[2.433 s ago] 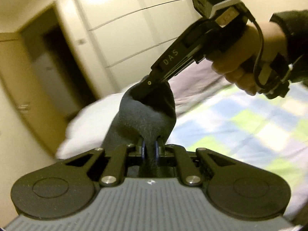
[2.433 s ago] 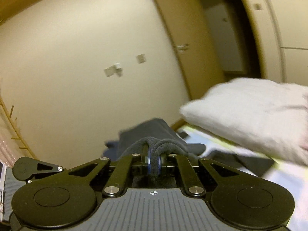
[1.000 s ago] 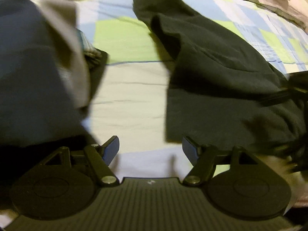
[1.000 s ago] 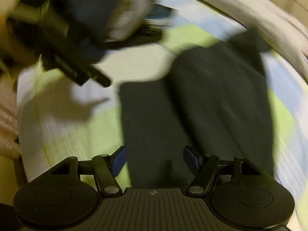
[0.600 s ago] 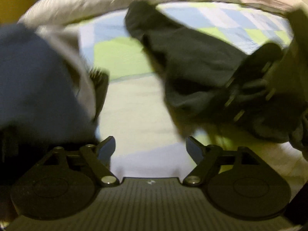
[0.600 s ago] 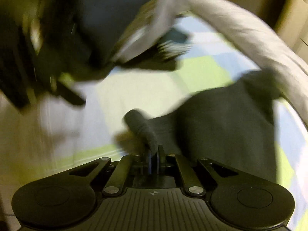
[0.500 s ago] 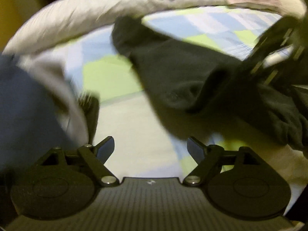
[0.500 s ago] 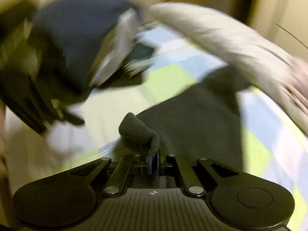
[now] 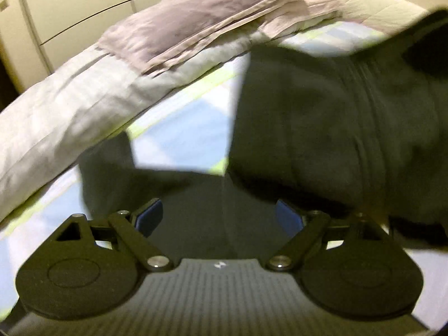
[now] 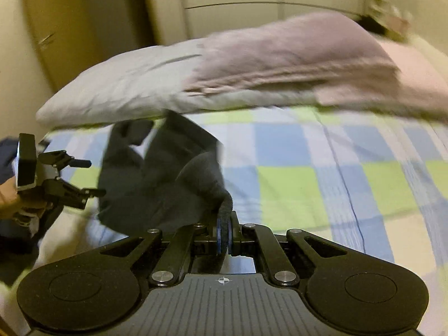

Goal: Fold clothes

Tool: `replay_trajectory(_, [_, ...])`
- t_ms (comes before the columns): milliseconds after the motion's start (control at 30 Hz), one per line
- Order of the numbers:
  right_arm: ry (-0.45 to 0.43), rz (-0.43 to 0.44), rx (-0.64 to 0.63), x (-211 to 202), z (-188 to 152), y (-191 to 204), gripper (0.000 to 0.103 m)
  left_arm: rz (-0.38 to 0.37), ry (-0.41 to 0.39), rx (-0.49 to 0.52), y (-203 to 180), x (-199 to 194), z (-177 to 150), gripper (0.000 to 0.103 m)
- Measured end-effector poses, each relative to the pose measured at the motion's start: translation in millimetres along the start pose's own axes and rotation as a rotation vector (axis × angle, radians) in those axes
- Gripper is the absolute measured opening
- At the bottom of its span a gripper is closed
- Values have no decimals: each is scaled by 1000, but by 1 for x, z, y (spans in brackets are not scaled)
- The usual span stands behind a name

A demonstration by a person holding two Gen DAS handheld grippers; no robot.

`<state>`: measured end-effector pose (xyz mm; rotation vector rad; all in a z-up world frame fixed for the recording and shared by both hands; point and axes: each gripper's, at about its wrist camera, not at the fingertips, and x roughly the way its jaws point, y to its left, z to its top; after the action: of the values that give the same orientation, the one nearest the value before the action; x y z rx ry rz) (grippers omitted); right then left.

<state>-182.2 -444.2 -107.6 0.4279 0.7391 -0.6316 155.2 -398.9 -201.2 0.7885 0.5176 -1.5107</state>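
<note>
L wrist cam: low, close over bed. R cam: higher, same way. Shared: pillow, dark garment.

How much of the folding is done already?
Not much looks done: the dark garment lies rumpled on the checked bedspread, with no neat fold showing. In hand: the right tongs are shut on one edge of it, lifting it. The left tongs hang open over the cloth. Left: flattening and folding it.
</note>
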Motion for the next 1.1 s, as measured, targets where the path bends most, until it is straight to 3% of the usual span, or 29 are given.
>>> replay_trajectory(200, [32,-63,267,-12,-32,-52,2,-132,-2,65,-27,43,46,85])
replay_trajectory(367, [22,-80,382,-44,-50,-86,2,-243,56,111,-67,64,70,85])
replay_trajectory(600, [49,-48,471,-63,-72,-139,2,-315,177,91,-100,104,104,85])
replay_trajectory(733, [90,6,497,-60,-94,-179,2,-326,263,62,-127,145,116,69])
replay_trajectory(867, [119,47,534,-58,-118,-223,2,-336,335,146,-166,183,125,66])
replay_trajectory(967, [124,65,553,-58,-135,-253,2,-379,406,211,-195,207,132,50])
replay_trajectory(1033, [123,72,579,-58,-148,-273,2,-389,431,266,-215,212,139,16])
replay_trajectory(1067, [119,72,596,-59,-153,-282,2,-378,429,298,-225,210,143,4])
replay_trajectory(1100, [112,73,614,-63,-159,-290,2,-385,412,311,-234,204,151,1])
